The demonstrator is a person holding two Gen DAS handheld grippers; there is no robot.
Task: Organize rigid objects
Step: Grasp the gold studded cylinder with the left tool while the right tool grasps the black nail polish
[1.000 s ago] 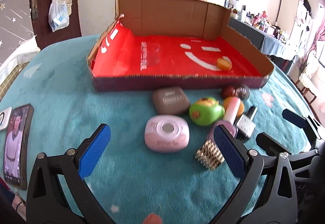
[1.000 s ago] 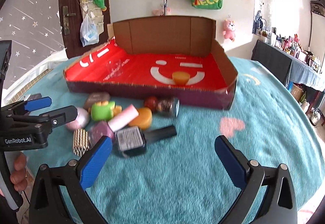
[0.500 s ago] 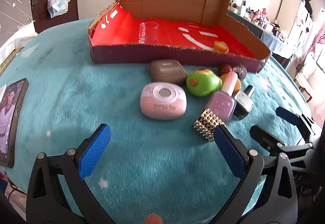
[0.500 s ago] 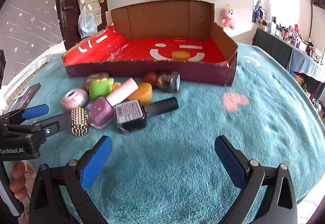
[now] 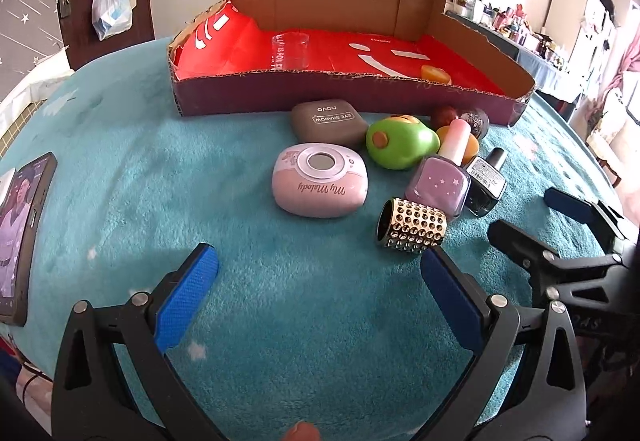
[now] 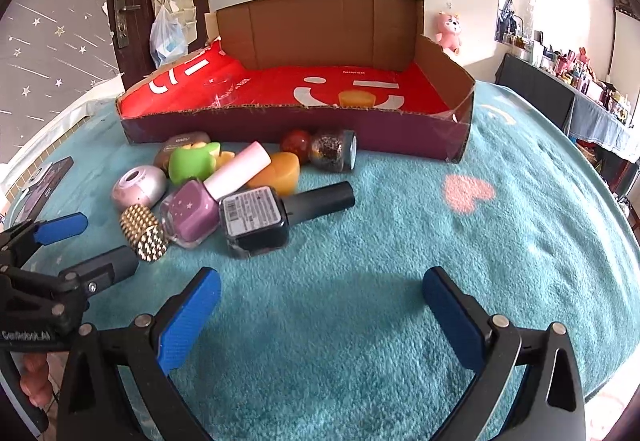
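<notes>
Lying on the teal bench just before the red-lined cardboard tray: two nail polish bottles, lilac and black, one gold studded cylinder. My left tongs and right tongs gape empty. Only my left view shows the phone.

Black gripper frames with blue-padded jaws, silver screws, white lettering.
</notes>
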